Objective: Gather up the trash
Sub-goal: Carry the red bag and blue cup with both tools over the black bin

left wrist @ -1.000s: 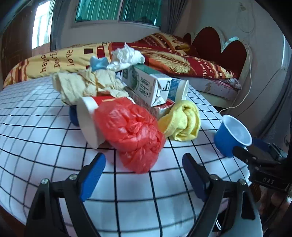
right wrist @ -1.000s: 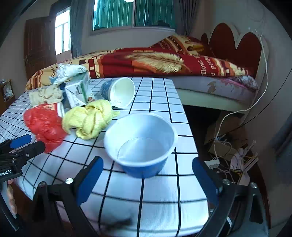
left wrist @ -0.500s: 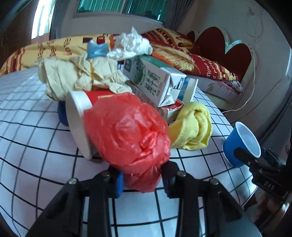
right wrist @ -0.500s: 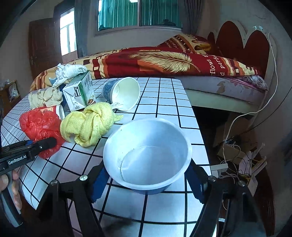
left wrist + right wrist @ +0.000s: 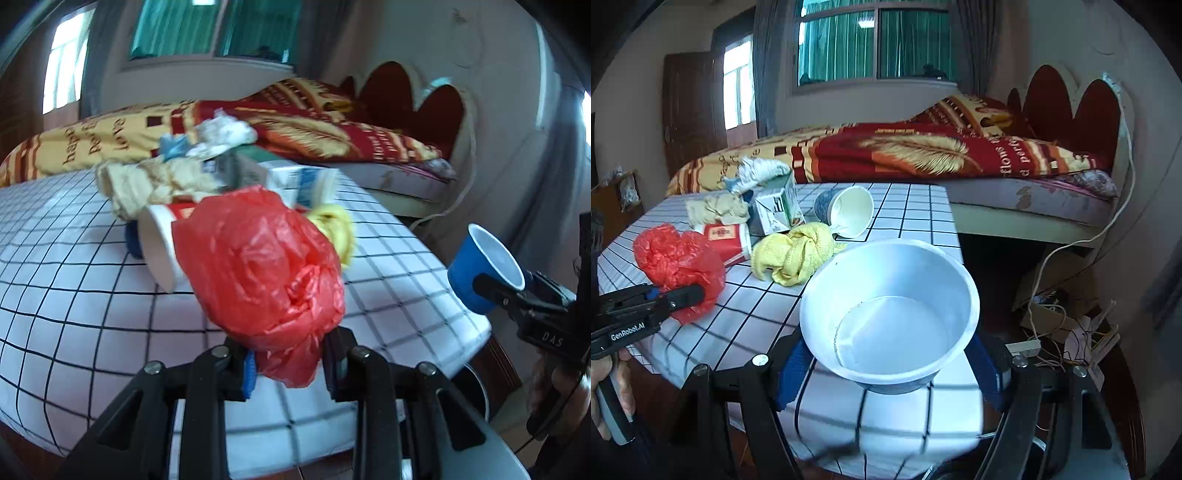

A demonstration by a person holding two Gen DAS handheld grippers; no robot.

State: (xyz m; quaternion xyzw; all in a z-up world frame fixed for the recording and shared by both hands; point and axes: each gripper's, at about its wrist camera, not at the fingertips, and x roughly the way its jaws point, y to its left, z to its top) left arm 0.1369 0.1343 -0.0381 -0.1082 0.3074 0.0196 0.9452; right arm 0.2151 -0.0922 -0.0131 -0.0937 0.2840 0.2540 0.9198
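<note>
red bag [image 5: 266, 266] fills the frame centre of my left view, its tail pinched in my left tongs [image 5: 288, 363], which have just closed on it. blue cup [image 5: 890, 317] sits low centre in the right view, clamped between my right tongs [image 5: 892, 373], just closed too. behind, on the checked table [image 5: 905, 218], lie a yellow cloth [image 5: 798, 254], a carton [image 5: 775, 210] and crumpled paper [image 5: 716, 208], upper left.
</note>
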